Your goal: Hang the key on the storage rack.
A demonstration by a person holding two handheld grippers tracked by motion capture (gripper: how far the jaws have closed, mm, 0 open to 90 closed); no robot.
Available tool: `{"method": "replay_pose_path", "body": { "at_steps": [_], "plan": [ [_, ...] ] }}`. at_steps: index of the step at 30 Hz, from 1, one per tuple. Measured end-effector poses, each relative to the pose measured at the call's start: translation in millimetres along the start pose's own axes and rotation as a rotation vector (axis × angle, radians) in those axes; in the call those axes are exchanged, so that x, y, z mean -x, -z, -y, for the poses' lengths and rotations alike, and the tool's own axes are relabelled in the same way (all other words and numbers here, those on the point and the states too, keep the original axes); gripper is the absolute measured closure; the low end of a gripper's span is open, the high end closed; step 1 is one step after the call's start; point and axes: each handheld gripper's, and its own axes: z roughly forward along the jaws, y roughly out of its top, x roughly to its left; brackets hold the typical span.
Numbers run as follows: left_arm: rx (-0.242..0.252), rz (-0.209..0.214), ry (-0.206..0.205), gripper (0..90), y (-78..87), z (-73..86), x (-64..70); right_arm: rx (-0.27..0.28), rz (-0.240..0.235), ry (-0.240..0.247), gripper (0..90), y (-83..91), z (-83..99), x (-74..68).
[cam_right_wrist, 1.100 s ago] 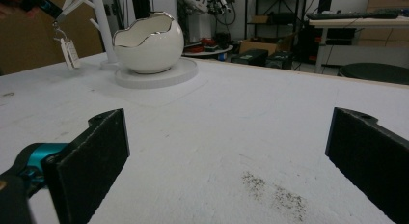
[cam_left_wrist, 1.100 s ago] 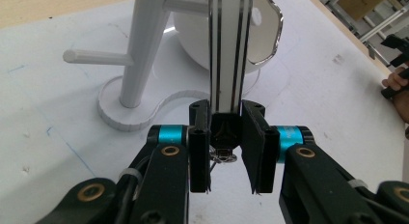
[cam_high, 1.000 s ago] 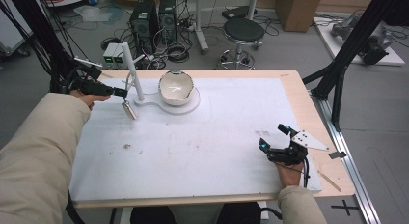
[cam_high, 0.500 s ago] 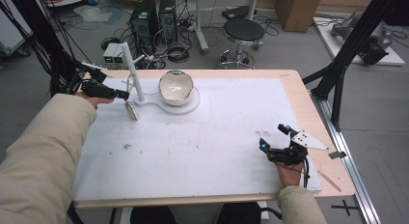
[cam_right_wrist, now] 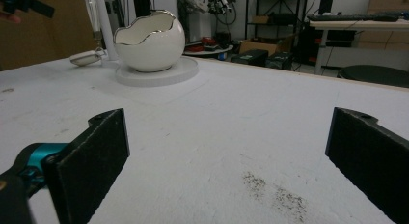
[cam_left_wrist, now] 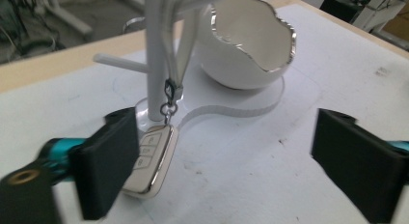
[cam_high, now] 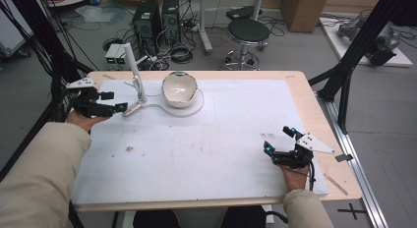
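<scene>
A white key fob (cam_left_wrist: 152, 156) hangs by a strap and metal clip from a white stand's pole (cam_left_wrist: 154, 55), its lower end resting on the stand's base. My left gripper (cam_left_wrist: 231, 161) is open, and its left jaw stands right beside the fob, while nothing lies between the jaws. In the high view the left gripper (cam_high: 112, 102) is just left of the fob (cam_high: 131, 109) and the pole (cam_high: 135, 73). A white egg-shaped bowl (cam_high: 179, 89) sits on the stand's round base (cam_high: 194, 109). My right gripper (cam_high: 277, 139) stands open over the white mat at the near right, holding nothing.
A white mat (cam_high: 206, 149) covers most of the wooden table (cam_high: 314, 115). Small dark specks (cam_right_wrist: 275, 192) lie on it near the right gripper. In the right gripper view the bowl (cam_right_wrist: 149, 40) and fob (cam_right_wrist: 87, 57) are far off. Behind the table are a stool (cam_high: 248, 31) and computer cases (cam_high: 157, 19).
The left gripper has shifted slightly toward me and now sits low beside the fob. The right gripper has not moved.
</scene>
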Motion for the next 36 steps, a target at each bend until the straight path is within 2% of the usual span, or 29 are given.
{"method": "replay_pose_path", "body": {
  "at_steps": [2, 5, 7, 12, 15, 18, 20, 25, 28, 32, 36],
  "plan": [
    [0.066, -0.003, -0.042, 1.7, 11.0, 8.7, 14.3, 0.001, 0.004, 0.004, 0.7, -0.1, 0.1, -0.1],
    [0.144, -0.01, -0.107, 1.7, 24.4, 16.5, 31.1, -0.002, 0.0, -0.003, 0.7, 0.2, 0.1, 0.2],
    [0.191, -0.02, -0.127, 1.7, 31.6, 20.9, 39.9, 0.007, 0.003, -0.003, 0.7, -0.3, 0.1, 1.4],
    [0.238, -0.007, -0.113, 1.7, 38.7, 38.0, 52.5, 0.006, 0.002, -0.004, 0.7, -0.2, 0.1, 1.4],
    [0.269, -0.006, -0.122, 1.7, 40.2, 51.7, 58.1, 0.005, 0.002, -0.004, 0.7, 0.2, 0.1, 1.0],
    [0.31, -0.017, -0.12, 1.7, 42.6, 67.4, 61.3, 0.006, 0.0, -0.006, 0.7, 0.2, 0.2, 1.2],
    [0.322, -0.043, -0.127, 1.7, 44.6, 77.4, 63.0, 0.005, -0.002, -0.007, 0.7, 0.5, 0.2, 1.5],
    [0.392, -0.054, -0.091, 1.7, 50.3, 101.5, 64.9, 0.008, -0.001, -0.006, 0.7, 0.8, 0.2, 0.9],
    [0.414, -0.061, -0.078, 1.7, 51.9, 114.5, 65.9, 0.007, -0.001, -0.008, 0.7, 0.7, 0.2, 0.9],
    [0.431, -0.091, -0.06, 1.7, 51.3, 125.7, 67.9, 0.008, 0.002, -0.004, 0.7, 0.6, 0.3, 0.9],
    [0.426, -0.103, -0.07, 1.7, 52.0, 131.5, 66.7, 0.011, 0.003, -0.003, 0.7, 0.4, 0.3, 0.7]
  ]
}}
